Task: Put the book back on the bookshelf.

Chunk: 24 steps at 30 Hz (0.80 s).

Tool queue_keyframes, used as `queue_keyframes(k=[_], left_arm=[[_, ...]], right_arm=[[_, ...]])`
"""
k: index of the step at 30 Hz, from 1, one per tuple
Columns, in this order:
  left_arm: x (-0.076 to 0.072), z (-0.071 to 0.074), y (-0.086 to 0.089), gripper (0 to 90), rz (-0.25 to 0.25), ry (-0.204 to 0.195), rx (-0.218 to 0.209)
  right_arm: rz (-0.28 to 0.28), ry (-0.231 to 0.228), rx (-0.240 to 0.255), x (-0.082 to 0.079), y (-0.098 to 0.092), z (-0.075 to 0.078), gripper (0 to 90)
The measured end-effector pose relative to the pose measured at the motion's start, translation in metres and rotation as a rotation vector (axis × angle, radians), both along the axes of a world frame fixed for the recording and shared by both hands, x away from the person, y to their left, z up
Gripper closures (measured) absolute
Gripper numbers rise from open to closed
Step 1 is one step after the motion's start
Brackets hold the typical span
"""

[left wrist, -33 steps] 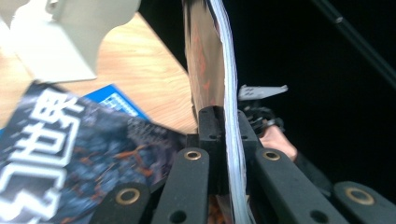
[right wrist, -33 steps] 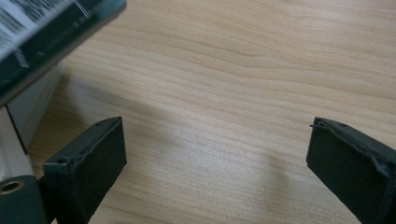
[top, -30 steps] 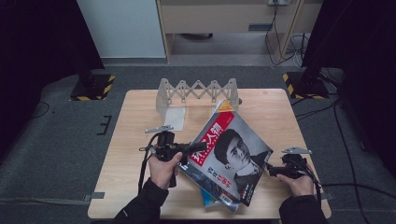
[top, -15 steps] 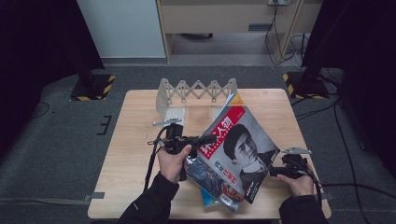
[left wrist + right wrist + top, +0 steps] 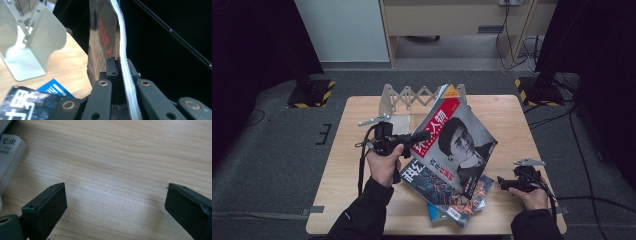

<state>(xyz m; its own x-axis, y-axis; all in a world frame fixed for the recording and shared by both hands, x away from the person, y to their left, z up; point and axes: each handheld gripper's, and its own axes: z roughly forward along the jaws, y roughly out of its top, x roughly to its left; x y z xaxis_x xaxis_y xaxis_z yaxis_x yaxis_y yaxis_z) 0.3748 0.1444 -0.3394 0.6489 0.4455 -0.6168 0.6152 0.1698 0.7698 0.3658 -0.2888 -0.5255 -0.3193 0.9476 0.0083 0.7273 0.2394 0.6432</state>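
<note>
Glossy magazine pinched flat in left gripper fingers.

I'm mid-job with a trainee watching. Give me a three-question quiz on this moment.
1. True or false: the left gripper is shut on the red-and-grey magazine with a portrait cover.
2. How do the jaws of the right gripper stand? A) clamped on a book B) open over bare wooden table C) shut on nothing
3. Fill in: the lifted magazine is tilted above a dark-covered magazine that lies ____ on the table, in front of the pale metal accordion book rack.

Key: 1 true; 2 B; 3 flat.
</note>
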Motion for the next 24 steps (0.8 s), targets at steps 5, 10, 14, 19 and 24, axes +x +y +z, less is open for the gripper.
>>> queue_keyframes(k=[5,10,14,19,24], left_arm=[[0.002,0.010,0.016,86.4,0.031,-0.020,-0.013],[0.003,0.021,0.032,86.4,0.069,-0.043,-0.033],[0.004,0.033,0.044,86.4,0.105,-0.073,-0.020],[0.005,0.042,0.057,86.4,0.138,-0.097,-0.018],[0.007,0.047,0.068,86.4,0.165,-0.102,-0.019]], right_arm=[[0.019,-0.004,-0.002,-0.003,0.000,-0.007,1.4],[0.018,-0.028,0.010,-0.005,0.000,-0.010,0.7],[0.021,-0.065,0.019,-0.006,-0.002,-0.013,0.4],[0.016,-0.077,0.024,-0.007,-0.002,-0.014,0.4],[0.011,-0.077,0.024,-0.007,-0.001,-0.014,0.4]])
